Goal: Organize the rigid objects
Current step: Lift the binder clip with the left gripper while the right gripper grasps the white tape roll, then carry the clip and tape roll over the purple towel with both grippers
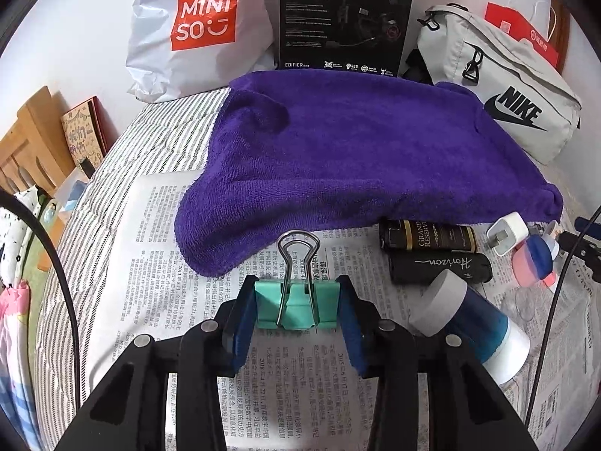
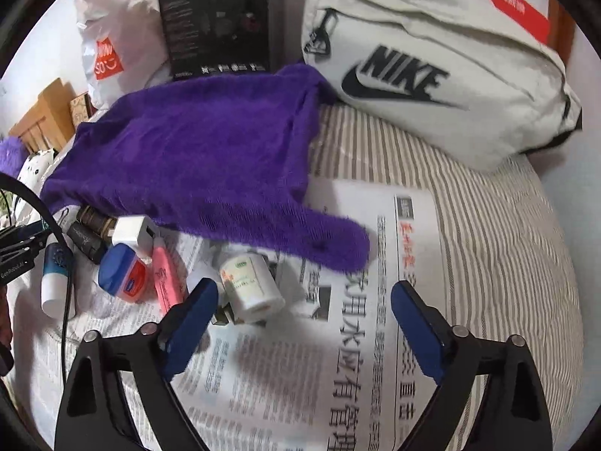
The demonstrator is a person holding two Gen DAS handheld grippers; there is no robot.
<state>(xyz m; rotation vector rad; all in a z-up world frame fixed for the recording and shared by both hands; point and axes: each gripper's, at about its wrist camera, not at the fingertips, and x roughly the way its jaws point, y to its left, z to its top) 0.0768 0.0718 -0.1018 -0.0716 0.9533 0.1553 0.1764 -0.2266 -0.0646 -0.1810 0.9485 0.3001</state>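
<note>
Two grippers hover over the newspaper (image 1: 293, 376) spread on the striped bed. The left gripper (image 1: 296, 300) has its blue pads clamped on a green binder clip (image 1: 296, 306), wire handle pointing forward toward the purple towel (image 1: 357, 150). The grip spans only the clip's ends, so I'd worry it could twist or spring out if swung quickly. The row of small items sits close at its right: the blue tube (image 1: 477, 323) lies just beside the finger and could be knocked. The right gripper (image 2: 304, 312) hangs level above the paper, spread wide and holding nothing, with a white bottle (image 2: 251, 287) just beside its left finger.
</note>
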